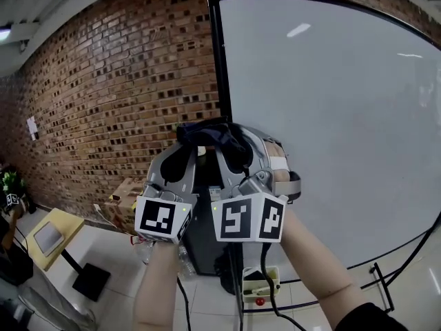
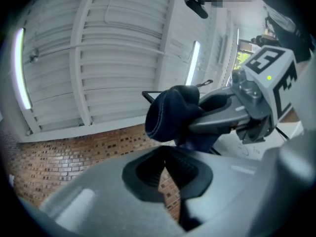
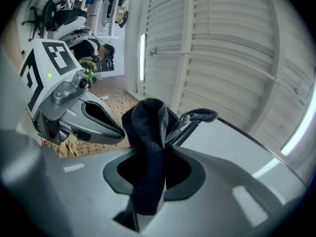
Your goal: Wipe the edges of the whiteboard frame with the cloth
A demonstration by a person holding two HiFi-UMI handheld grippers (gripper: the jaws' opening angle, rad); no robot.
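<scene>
Cloth (image 1: 210,135), dark blue and bunched, sits at the tips of my two claws in the head view, just ahead of them and against the left upright of the black whiteboard frame (image 1: 216,61). My left claw (image 1: 180,158) and right claw (image 1: 241,158) are raised side by side, almost touching. The brick wall (image 1: 110,109) lies off to my left claw's outer side.

From the left gripper view, my left claw (image 2: 165,174) has its jaws drawn together to a thin slit with only brick showing through. Nothing is between them. The cloth (image 2: 170,113) hangs just beyond my tips, carried by the right claw (image 2: 217,115) coming in from the side.

From the right gripper view, my right claw (image 3: 150,177) is clamped on the cloth (image 3: 148,147). A thick fold runs up through the jaws and bulges past the tips, with a loose corner flopping forward. The frame (image 3: 247,135) runs just ahead of that bulge, and the left claw (image 3: 94,115) sits close on my inner side.

To wipe well, I judge I should press the bulging fold squarely onto the frame's edge and keep the clamp firm. I should slide along the strip rather than across the board, with the left claw clear of the loose corner so it does not snag.
</scene>
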